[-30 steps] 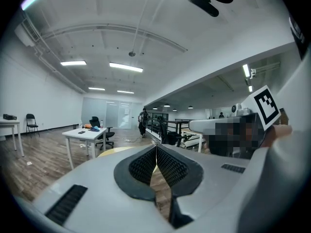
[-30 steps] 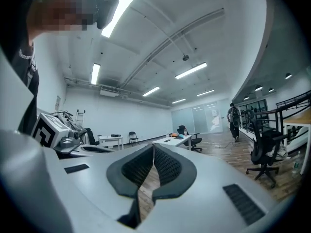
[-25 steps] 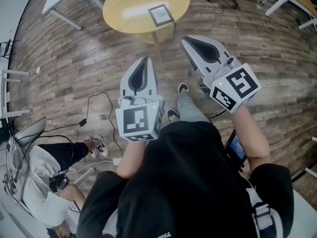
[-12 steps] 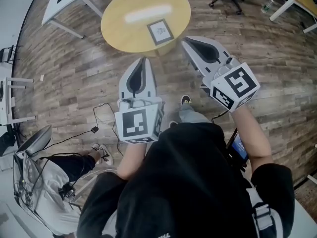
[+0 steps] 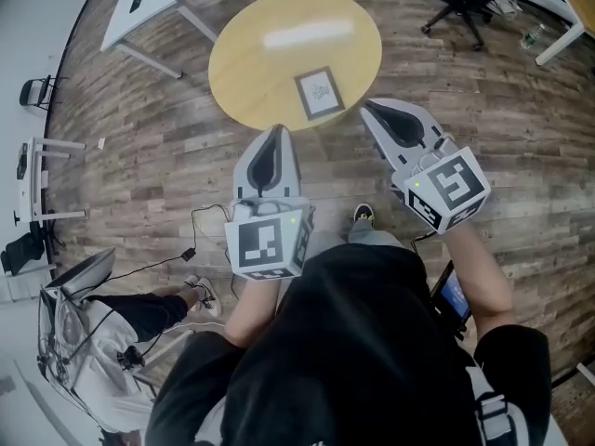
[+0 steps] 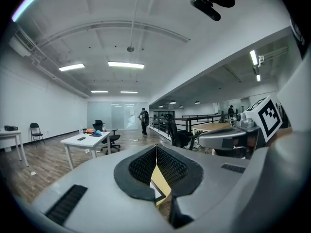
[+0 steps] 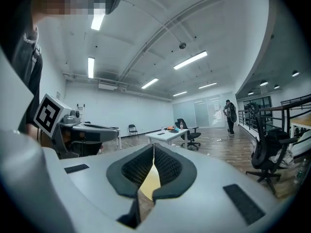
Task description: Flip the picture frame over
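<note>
You've brought the left gripper and right gripper, jaws clenched empty, nearer the frame; it's stiff, probably light, so grip its near edge.

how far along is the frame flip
Done: nothing yet; the picture frame lies flat on the round table, untouched. In hand: left gripper and right gripper, both shut and empty, point toward the table. Left: reach the frame, grip it, turn it over.

Right gripper jaws pressed together, yellow table glimpsed beneath them
</note>
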Motion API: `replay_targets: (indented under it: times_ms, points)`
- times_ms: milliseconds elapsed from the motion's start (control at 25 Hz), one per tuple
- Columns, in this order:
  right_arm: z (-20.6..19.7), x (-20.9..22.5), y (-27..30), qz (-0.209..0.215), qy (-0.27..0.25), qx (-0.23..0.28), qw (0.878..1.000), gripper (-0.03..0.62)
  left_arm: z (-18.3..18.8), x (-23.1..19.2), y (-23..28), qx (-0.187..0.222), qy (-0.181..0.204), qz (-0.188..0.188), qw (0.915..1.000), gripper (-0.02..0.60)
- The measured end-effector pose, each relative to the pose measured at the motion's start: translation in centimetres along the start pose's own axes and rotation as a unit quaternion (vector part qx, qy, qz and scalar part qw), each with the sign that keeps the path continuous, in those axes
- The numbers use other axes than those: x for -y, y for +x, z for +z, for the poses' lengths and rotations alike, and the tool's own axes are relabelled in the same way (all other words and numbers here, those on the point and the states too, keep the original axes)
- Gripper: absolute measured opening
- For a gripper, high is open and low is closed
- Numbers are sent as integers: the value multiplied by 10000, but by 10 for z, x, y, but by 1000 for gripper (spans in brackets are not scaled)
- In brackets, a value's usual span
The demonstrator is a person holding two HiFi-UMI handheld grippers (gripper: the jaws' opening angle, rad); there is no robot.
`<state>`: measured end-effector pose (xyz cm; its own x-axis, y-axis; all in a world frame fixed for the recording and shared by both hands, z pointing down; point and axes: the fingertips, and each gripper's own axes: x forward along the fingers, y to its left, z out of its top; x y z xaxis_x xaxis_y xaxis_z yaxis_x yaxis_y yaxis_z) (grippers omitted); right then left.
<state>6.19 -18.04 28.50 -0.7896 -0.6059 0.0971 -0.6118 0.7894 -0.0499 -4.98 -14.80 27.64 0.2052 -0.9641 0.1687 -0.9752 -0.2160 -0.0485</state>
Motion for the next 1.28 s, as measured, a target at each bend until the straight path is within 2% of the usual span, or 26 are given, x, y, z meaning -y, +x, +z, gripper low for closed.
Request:
replay_targets:
  times_ms: [160,320,480,800,960,1160,1280]
  points:
    - [-4,13,13,184,-28,-31,9998,20,-1,-3,15,-79,-12,148,9999,23]
    - [2,20,36,272,-110,-75,9995,20,7,-14,32,-80,35,136,9999,23]
    - [-5,20,56,317,-179,-177,9992,20,-1,-29,45,-127,45,102,9999,23]
    - [-15,39,114,257,-455,-488,9974,20,-3,-75,101,-28,-118,-136,9998,23]
    - [-11,40,150,377,-719,-621,9948,20,-5,-104,131,21,-192,-286,9994,23]
    - [-24,39,192,638,-1297,-1102,9833,20,-16,-129,166,3,-175,-621,9979,23]
    - [-47,33,210,810,-1613,-1491,9722,20,-44,-144,182,-91,-212,-681,9974,23]
